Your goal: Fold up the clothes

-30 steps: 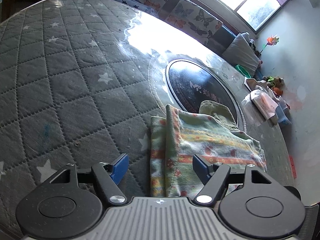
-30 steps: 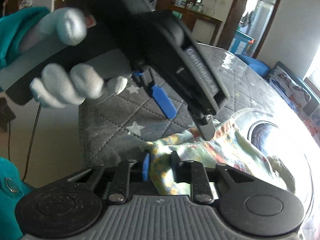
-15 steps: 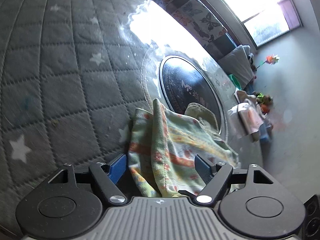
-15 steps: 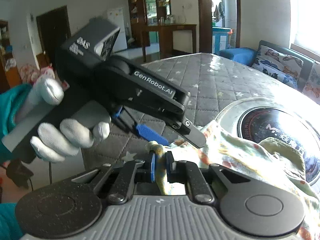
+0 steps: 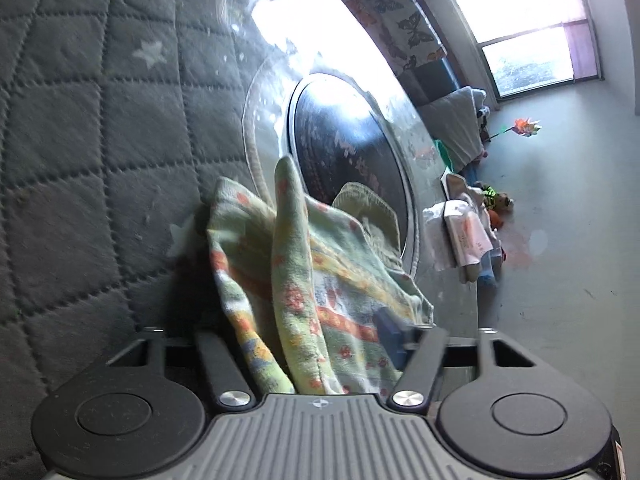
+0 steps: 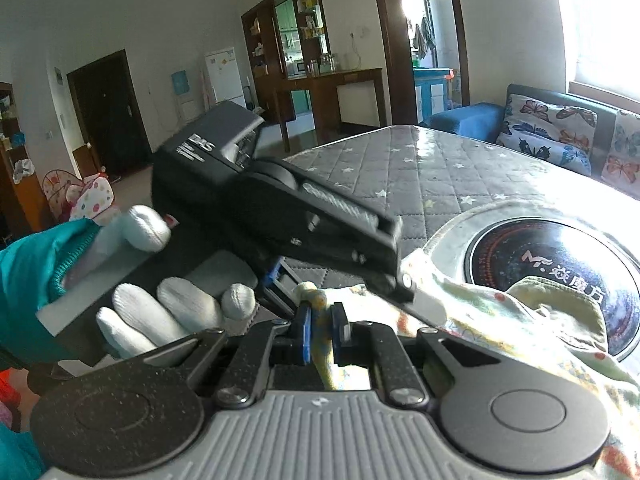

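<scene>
A small flowered green garment (image 5: 316,280) lies bunched on the grey quilted table cover (image 5: 88,128), partly over a round glass turntable (image 5: 348,148). My left gripper (image 5: 312,344) stands wide open with the cloth's near end between its fingers; the blue right pad (image 5: 390,334) shows, the left one is hidden by cloth. My right gripper (image 6: 322,330) is shut on a corner of the garment (image 6: 480,312) and holds it lifted. The left gripper's black body (image 6: 304,220), held by a white-gloved hand (image 6: 160,304), crosses the right wrist view just above the pinched corner.
Packets and small items (image 5: 468,236) sit at the table's far right edge. A sofa with butterfly cushions (image 6: 548,128) runs behind the table. A wooden cabinet (image 6: 316,80) and doorway stand farther back in the room.
My left gripper has moved forward so the cloth now lies between its open fingers. My right gripper has lifted the pinched corner, and the cloth has bunched up and risen.
</scene>
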Action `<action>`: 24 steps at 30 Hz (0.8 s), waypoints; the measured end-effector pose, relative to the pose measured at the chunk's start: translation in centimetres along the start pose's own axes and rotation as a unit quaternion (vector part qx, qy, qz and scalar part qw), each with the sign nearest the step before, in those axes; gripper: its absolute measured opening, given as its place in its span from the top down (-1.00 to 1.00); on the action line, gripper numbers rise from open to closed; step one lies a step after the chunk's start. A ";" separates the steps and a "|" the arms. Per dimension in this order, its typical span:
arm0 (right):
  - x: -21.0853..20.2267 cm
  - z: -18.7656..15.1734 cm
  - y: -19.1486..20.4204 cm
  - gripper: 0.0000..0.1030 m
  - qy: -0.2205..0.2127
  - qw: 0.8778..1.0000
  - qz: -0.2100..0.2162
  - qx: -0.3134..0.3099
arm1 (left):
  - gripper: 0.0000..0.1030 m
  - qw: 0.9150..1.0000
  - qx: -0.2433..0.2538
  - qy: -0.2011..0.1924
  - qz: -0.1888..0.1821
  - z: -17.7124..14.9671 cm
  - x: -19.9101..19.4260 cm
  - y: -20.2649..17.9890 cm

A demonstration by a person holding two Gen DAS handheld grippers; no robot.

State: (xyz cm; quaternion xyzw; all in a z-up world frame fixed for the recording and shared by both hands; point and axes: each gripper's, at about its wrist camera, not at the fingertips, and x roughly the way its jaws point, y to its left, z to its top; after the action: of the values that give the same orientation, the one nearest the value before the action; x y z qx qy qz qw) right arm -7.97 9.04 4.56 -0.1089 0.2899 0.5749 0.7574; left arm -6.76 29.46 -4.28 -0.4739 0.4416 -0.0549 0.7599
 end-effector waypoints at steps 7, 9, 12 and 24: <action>0.1 -0.3 -0.2 0.84 0.001 1.000 0.009 0.002 | 0.54 1.000 -0.007 0.004 -0.005 0.0 0.7 0.7; 0.2 -0.3 -0.2 0.84 0.003 1.000 0.009 0.002 | 0.61 1.000 -0.005 0.004 -0.003 -0.1 0.8 0.9; 0.4 -0.3 -0.5 0.82 0.004 1.000 0.010 0.003 | 0.65 1.000 -0.004 0.003 -0.004 -0.2 0.8 1.1; -2.5 -1.5 -2.5 0.28 0.005 0.999 -0.030 0.025 | 0.66 1.000 0.018 -0.002 0.011 -0.3 0.9 0.4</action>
State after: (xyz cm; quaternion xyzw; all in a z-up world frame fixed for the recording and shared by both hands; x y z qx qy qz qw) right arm -6.55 5.48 4.33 -0.1015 0.3045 0.5442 0.7751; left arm -6.58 28.97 -5.18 -0.4553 0.4445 -0.0536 0.7696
